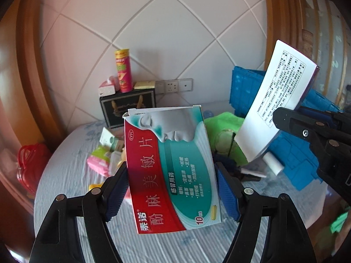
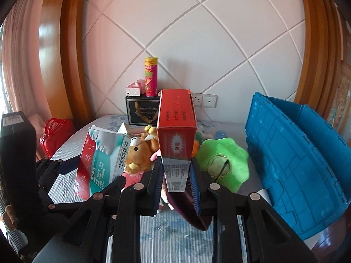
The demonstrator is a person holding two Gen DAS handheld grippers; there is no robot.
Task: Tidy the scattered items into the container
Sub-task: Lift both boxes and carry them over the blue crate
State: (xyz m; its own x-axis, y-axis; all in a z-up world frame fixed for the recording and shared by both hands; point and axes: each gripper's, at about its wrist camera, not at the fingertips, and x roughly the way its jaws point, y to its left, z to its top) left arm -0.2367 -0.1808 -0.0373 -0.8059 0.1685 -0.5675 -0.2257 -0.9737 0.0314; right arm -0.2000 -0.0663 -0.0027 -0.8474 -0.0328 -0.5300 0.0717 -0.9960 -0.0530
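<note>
My left gripper (image 1: 172,188) is shut on a red and teal medicine box (image 1: 171,171) and holds it upright above the table; the box also shows in the right wrist view (image 2: 103,160). My right gripper (image 2: 176,183) is shut on a red and white medicine box (image 2: 176,135), held upright; its white printed side shows in the left wrist view (image 1: 276,100). The blue crate (image 2: 307,160) stands at the right, its wall close to the right gripper. A green plush (image 2: 228,160) and a brown bear plush (image 2: 140,155) lie on the table beyond the grippers.
A black box (image 2: 142,111) at the wall carries a pink tube can (image 2: 150,76) and a tissue pack (image 2: 133,89). Small packets (image 1: 101,157) lie scattered at left. A red bag (image 2: 58,131) sits past the table's left edge. The round table (image 1: 65,175) has a striped cloth.
</note>
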